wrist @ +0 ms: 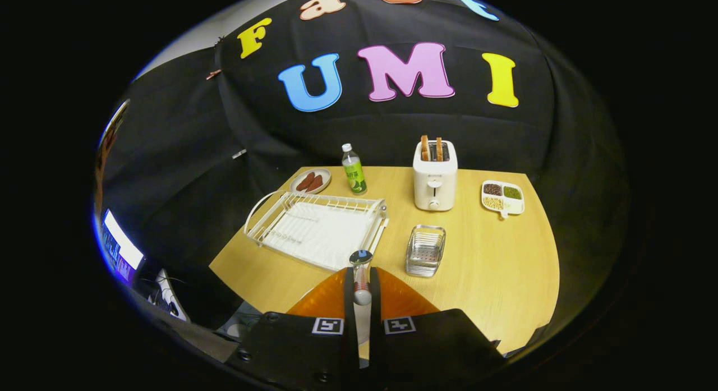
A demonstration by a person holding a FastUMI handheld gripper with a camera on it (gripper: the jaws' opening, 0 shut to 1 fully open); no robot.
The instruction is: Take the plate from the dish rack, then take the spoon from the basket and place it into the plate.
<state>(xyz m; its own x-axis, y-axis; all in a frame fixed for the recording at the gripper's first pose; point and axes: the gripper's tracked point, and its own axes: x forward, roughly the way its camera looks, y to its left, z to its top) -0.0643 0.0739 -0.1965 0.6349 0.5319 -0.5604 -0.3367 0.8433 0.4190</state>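
Gripper (362, 301) fingers pressed together on the spoon (361, 276), pinching its handle; bowl end points up just ahead of the fingertips. Orange plate (320, 298) lies on the table (493, 267) directly under the fingers, near the dish rack (317, 228). Wire basket (425, 251) sits just right of the spoon. Toaster (435, 178) with 2 slices stands beyond.

Spoon (362, 276) upright in gripper (362, 293); orange plate (404, 298) below; dish rack (317, 228), basket (425, 251) behind.
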